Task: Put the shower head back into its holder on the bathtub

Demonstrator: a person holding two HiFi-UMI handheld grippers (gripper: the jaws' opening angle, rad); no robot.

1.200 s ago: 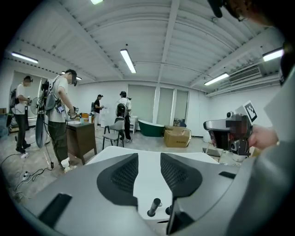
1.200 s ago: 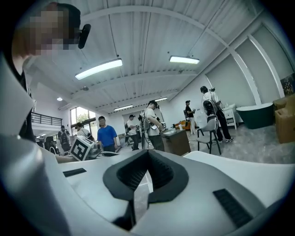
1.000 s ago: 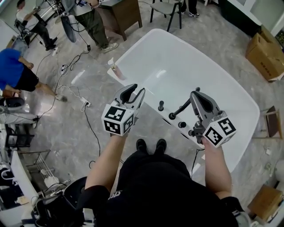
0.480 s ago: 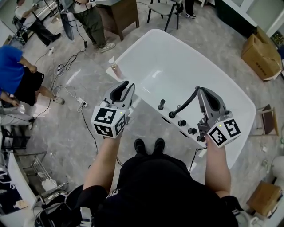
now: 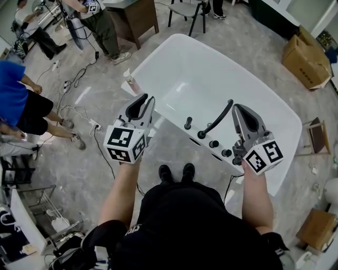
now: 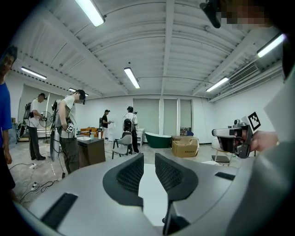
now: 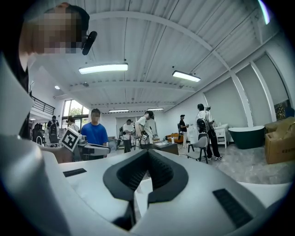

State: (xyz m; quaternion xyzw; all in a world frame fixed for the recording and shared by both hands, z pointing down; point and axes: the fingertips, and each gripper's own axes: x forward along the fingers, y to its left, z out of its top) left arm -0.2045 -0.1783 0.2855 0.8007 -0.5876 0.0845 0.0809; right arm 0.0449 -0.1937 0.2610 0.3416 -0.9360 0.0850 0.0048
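The black shower head (image 5: 216, 120) lies slanted on the near deck of the white bathtub (image 5: 158, 58), its lower end at a black fitting next to the black knobs (image 5: 214, 143). My right gripper (image 5: 238, 108) hovers just right of the wand's upper end, shut, with nothing between its jaws (image 7: 147, 154). My left gripper (image 5: 147, 100) hangs outside the tub's left rim over the floor. Its jaws have just been closing, and they stand shut with nothing between them (image 6: 149, 159).
A small bottle (image 5: 128, 79) stands at the tub's left corner. Cables and a power strip (image 5: 79, 105) trail on the floor at the left. People stand at the upper left. Cardboard boxes (image 5: 306, 52) sit at the upper right, with a desk (image 5: 140, 16) and chair (image 5: 185, 10) beyond the tub.
My left gripper has drawn back to the left, away from the tub's rim, and its jaws have closed. The right gripper has stayed by the wand's upper end.
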